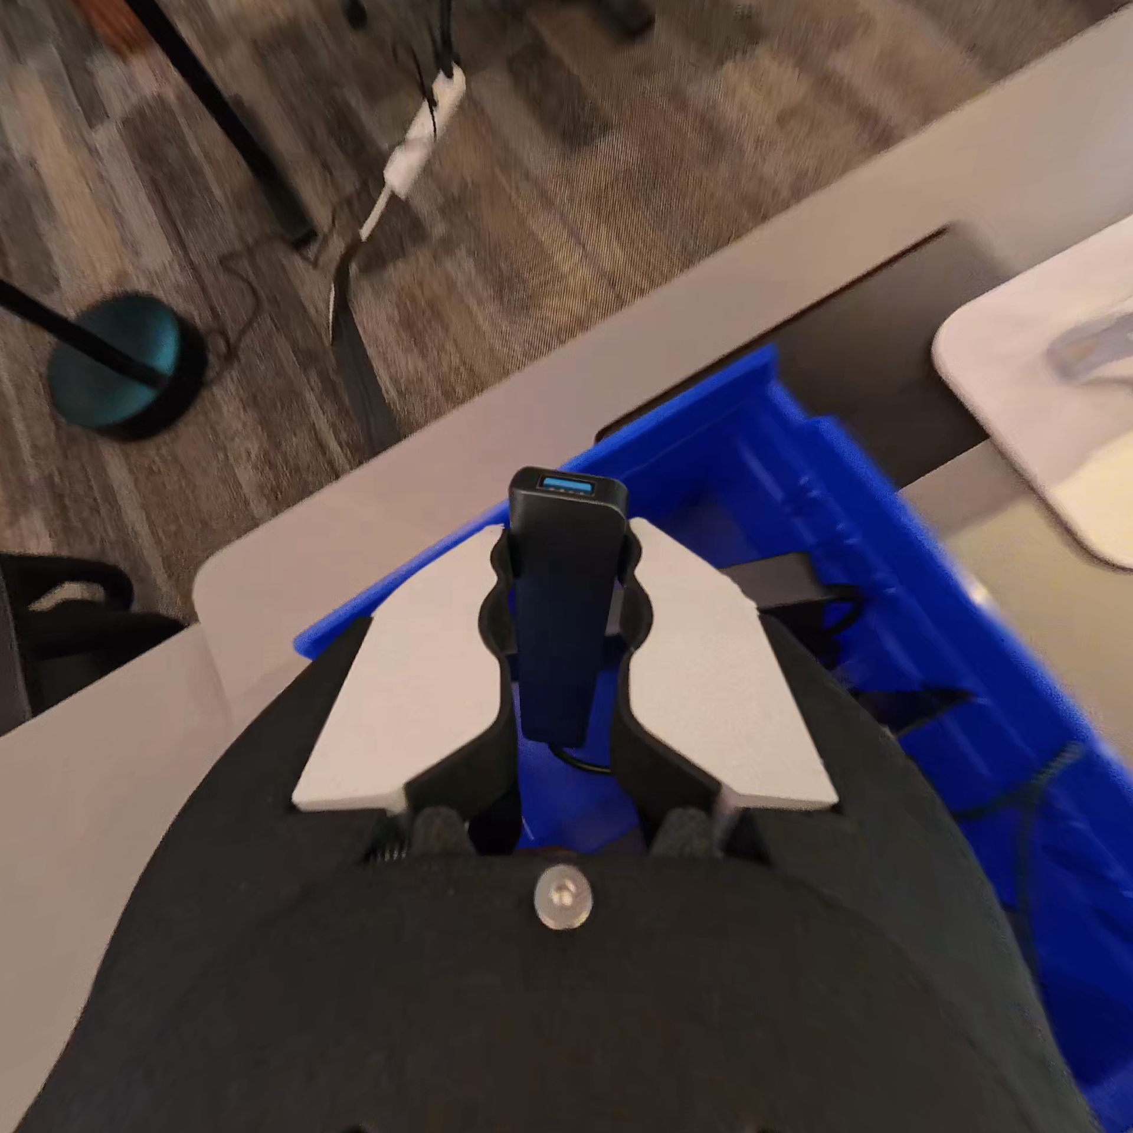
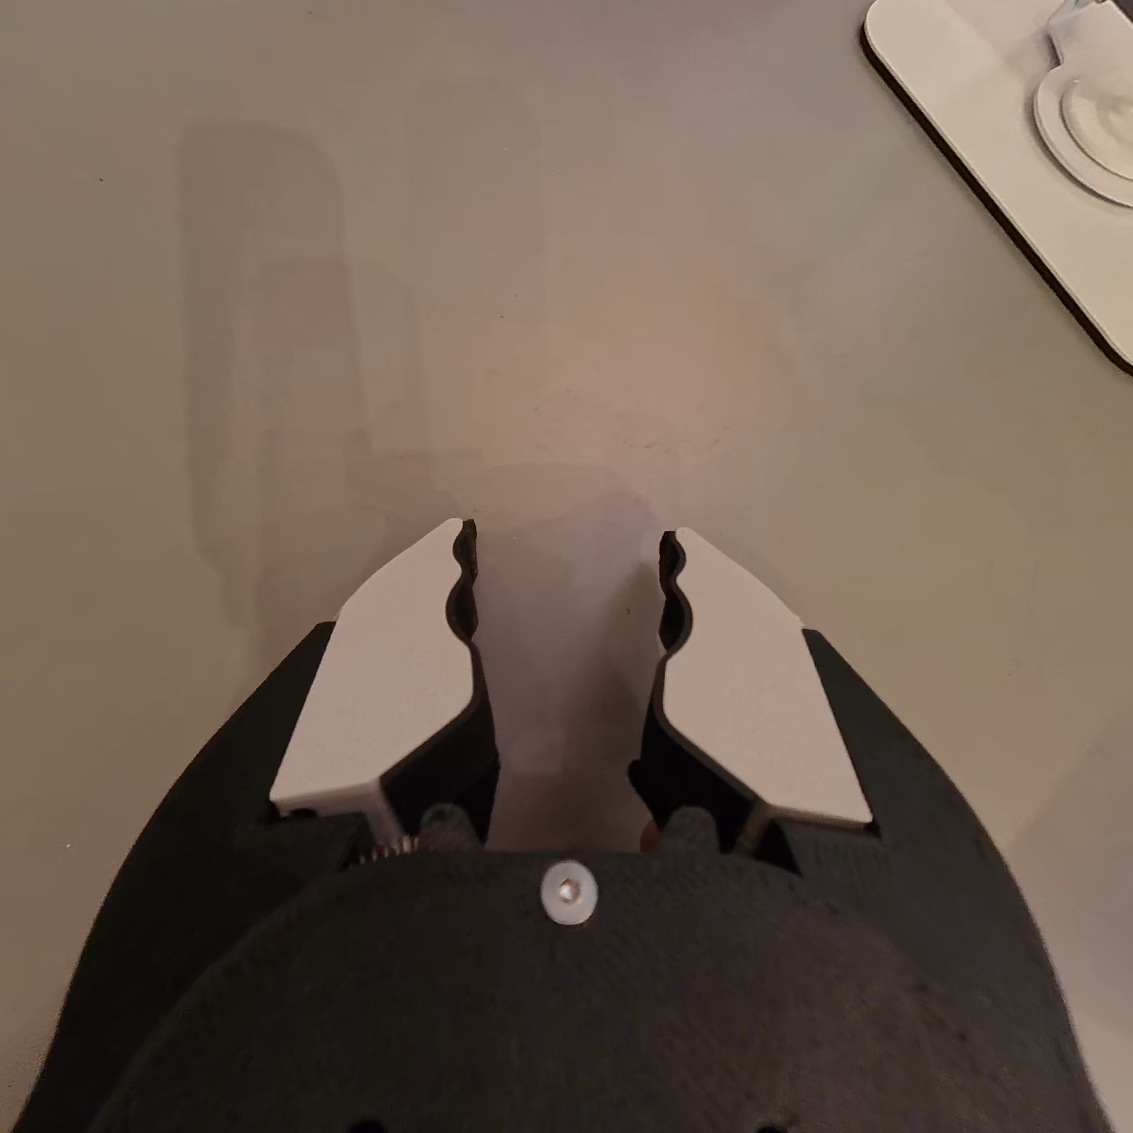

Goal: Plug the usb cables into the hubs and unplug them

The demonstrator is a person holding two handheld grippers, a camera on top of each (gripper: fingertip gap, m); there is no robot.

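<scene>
No writing legible; left gripper (image 1: 567, 527) clamps black hub (image 1: 564, 588).

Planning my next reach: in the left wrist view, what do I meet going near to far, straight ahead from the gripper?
Left gripper clamping the black hub → blue bin rim → table edge → carpet → white power strip.
</scene>
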